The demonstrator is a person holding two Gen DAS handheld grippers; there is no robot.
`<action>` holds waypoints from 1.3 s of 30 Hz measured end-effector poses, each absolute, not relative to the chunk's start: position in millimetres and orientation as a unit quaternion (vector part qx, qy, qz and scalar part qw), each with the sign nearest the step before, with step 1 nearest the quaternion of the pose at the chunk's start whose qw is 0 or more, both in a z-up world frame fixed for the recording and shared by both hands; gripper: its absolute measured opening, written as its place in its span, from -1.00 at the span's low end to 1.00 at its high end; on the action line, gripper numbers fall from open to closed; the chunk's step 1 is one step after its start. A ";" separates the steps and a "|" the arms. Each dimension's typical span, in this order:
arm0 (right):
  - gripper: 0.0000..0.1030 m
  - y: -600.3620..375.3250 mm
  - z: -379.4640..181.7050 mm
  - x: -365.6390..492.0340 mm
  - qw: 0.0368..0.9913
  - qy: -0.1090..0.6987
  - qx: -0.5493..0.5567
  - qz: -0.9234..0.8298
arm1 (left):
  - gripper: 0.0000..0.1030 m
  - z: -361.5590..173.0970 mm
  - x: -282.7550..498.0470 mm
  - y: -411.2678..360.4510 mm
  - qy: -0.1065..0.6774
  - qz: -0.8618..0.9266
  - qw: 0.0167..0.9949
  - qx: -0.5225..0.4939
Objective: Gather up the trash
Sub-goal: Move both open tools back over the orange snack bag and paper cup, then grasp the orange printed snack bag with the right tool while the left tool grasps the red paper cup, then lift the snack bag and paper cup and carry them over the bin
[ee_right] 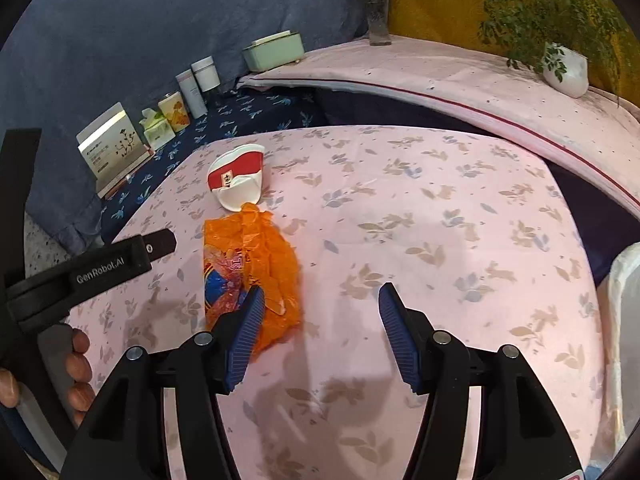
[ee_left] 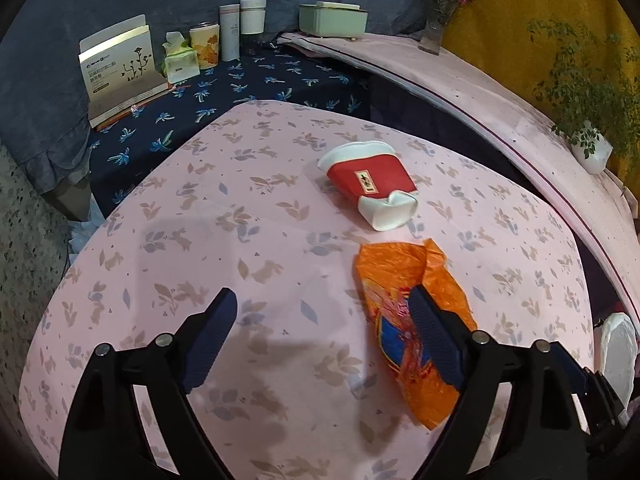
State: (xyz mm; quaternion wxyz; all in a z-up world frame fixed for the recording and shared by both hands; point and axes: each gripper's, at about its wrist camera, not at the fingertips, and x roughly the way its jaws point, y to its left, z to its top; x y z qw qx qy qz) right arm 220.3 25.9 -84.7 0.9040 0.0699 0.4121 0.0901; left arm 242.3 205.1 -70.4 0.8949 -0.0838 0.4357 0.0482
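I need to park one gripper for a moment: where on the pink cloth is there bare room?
The pink tablecloth is bare right of the orange wrapper, out to the white bin. In the left view it is also bare left of the wrapper and crushed cup. The dark shelf with the boxes is crowded.

Orange wrapper (ee_left: 404, 280) partly behind a finger, white bin (ee_right: 624, 320) perhaps, cut by frame edge
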 end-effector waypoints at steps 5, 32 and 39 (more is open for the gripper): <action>0.12 45.4 -101.3 238.7 0.894 0.432 0.074 0.092 | 0.67 -73.2 259.5 215.7 0.440 0.040 0.893 -0.087; -0.73 -19.6 -91.0 292.4 0.905 0.410 0.112 0.030 | 0.75 -117.0 383.0 170.0 0.483 0.026 0.869 -0.106; -0.73 -19.4 -94.1 301.9 0.903 0.412 0.114 0.033 | 0.26 -122.2 383.4 166.0 0.490 0.024 0.864 -0.108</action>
